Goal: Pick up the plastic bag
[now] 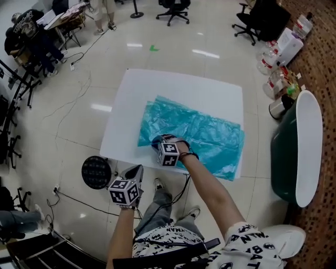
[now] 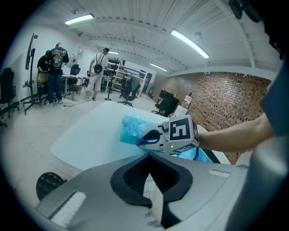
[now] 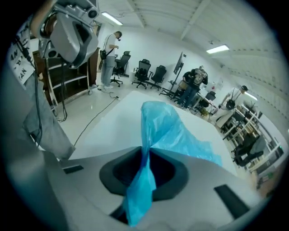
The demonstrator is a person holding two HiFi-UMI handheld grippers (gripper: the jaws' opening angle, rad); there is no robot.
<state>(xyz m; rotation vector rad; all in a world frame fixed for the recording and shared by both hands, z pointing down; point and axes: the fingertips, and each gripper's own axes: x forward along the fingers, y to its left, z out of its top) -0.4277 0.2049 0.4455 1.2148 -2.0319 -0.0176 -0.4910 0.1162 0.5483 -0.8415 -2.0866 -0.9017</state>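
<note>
A crumpled blue plastic bag [image 1: 202, 131] lies spread over the white table [image 1: 131, 100]. My right gripper [image 1: 156, 141] is at the bag's near left end, shut on a pinched fold of it. In the right gripper view the blue film [image 3: 165, 128] runs up out of the jaws, and the right gripper [image 3: 145, 152] holds it drawn tight. The left gripper view shows that gripper [image 2: 143, 140] on the bag [image 2: 132, 126]. My left gripper [image 1: 137, 169] hangs below the table's front edge, away from the bag. In its own view the left gripper [image 2: 150, 154] has its jaws together with nothing between them.
A dark green tub with a white rim [image 1: 302, 152] stands right of the table. A round black object [image 1: 96, 172] sits on the floor near the front left corner. Cables trail across the floor at left. Office chairs [image 1: 173, 8] and bottles [image 1: 273, 63] stand beyond; people [image 2: 54, 67] stand far off.
</note>
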